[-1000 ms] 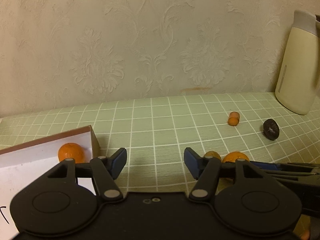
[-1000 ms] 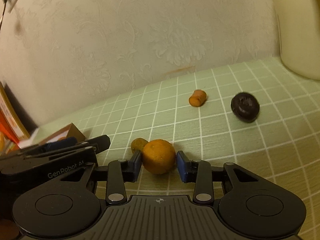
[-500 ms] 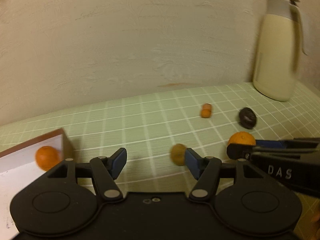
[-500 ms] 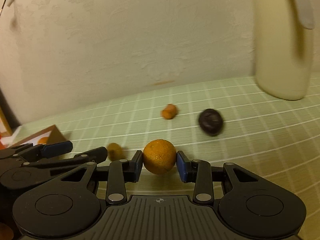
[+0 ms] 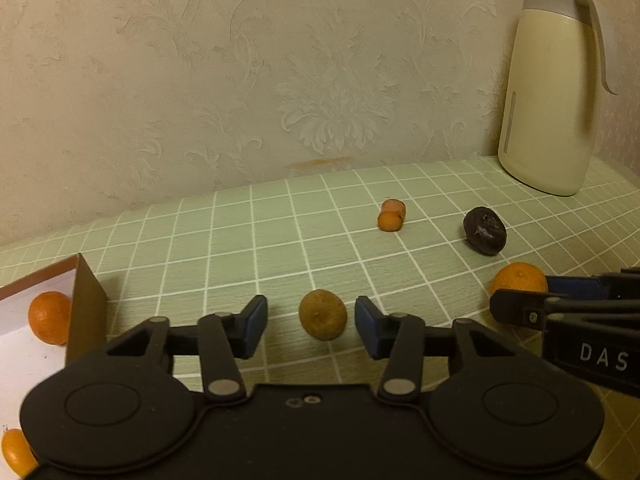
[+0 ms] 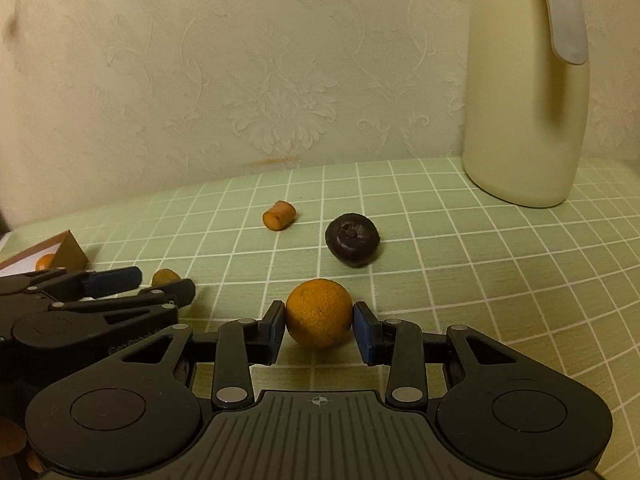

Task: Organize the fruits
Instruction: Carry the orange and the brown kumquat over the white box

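Gripping one orange (image 6: 319, 313) – right claw (image 6: 319, 330); left claw (image 5: 311, 322) closing, unclamped, around brownish fruit (image 5: 322, 314).

The right gripper (image 6: 319, 328) pinches a round orange tangerine (image 6: 319, 313) between its blue pads. Just left of that tangerine, the left gripper (image 5: 311, 326), jaws just closing, brackets a dull yellow-brown fruit (image 5: 323, 314) without touching.
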